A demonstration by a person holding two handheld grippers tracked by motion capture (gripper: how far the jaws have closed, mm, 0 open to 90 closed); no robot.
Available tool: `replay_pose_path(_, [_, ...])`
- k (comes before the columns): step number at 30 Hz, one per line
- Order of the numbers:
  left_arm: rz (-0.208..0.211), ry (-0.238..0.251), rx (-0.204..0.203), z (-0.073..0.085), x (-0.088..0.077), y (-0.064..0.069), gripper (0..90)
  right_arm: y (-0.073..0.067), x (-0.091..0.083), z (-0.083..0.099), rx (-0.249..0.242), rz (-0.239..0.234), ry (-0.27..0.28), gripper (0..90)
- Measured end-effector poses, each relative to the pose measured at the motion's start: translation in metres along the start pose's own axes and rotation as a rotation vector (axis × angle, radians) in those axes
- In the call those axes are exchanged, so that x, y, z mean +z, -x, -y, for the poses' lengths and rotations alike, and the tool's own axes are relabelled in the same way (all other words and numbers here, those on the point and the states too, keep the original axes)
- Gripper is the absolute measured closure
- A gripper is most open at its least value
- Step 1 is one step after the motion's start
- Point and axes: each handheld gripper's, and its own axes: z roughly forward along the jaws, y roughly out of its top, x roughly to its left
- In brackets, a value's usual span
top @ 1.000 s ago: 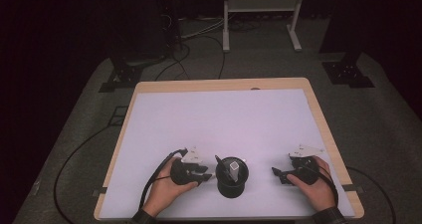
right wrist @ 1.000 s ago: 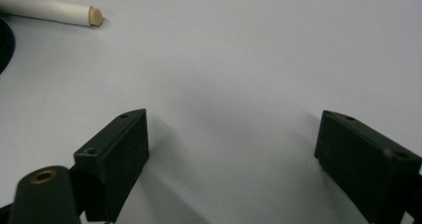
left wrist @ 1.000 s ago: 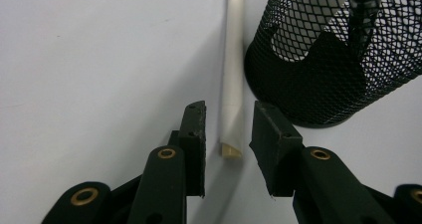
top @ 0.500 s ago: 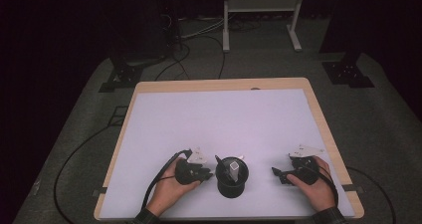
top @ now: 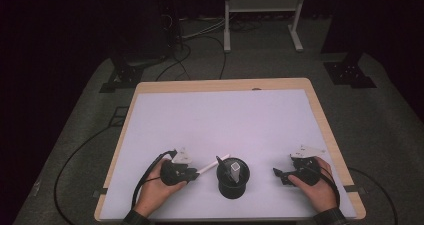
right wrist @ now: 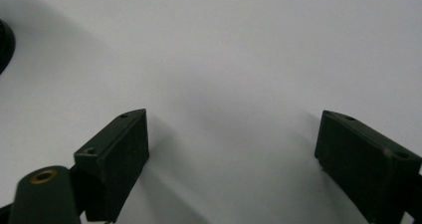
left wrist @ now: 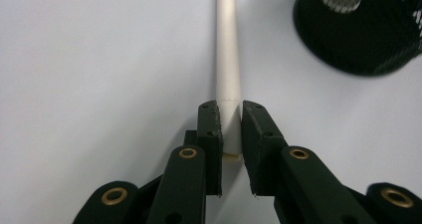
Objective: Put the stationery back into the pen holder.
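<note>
A white stick [top: 212, 164] lies low over the white table mat [top: 220, 120], pointing from my left gripper [top: 192, 174] toward a black mesh cup [top: 233, 179]. In the left gripper view the left gripper [left wrist: 230, 109] is shut on the near end of the white stick [left wrist: 227, 45], with the mesh cup [left wrist: 358, 35] at the upper right. A pale flat piece stands inside the cup. My right gripper [top: 278, 174] rests to the right of the cup, open. The right gripper view shows the right gripper [right wrist: 234, 119] spread wide over bare mat.
The wooden table edge [top: 320, 115] frames the mat. Cables [top: 200, 40] run across the dark floor behind the table, where a white metal stand [top: 260, 7] also sits. A rim of the cup [right wrist: 4, 45] shows at the left of the right gripper view.
My left hand has drawn back to the left, away from the cup, and the white stick now shows between gripper and cup. The right hand has stayed put.
</note>
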Motion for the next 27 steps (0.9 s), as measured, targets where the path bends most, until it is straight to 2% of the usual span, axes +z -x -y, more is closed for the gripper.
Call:
replay_pose_path(7, [-0.037,0.002,-0.047,0.024,-0.019,-0.011,78.7,0.000,0.000,0.000,-0.002,0.001,-0.001,12.3])
replay_pose_path(13, [-0.037,0.006,-0.061,0.029,-0.021,-0.014,78.6,0.000,0.000,0.000,-0.002,0.001,0.000,12.4])
replay_pose_path(20, [-0.050,0.034,-0.062,0.022,-0.023,-0.013,71.7,0.000,0.000,0.000,-0.002,0.001,0.000,12.3])
replay_pose_path(27, [-0.045,0.049,-0.039,0.001,-0.014,-0.010,67.0,0.000,0.000,0.000,-0.003,0.001,0.000,12.3])
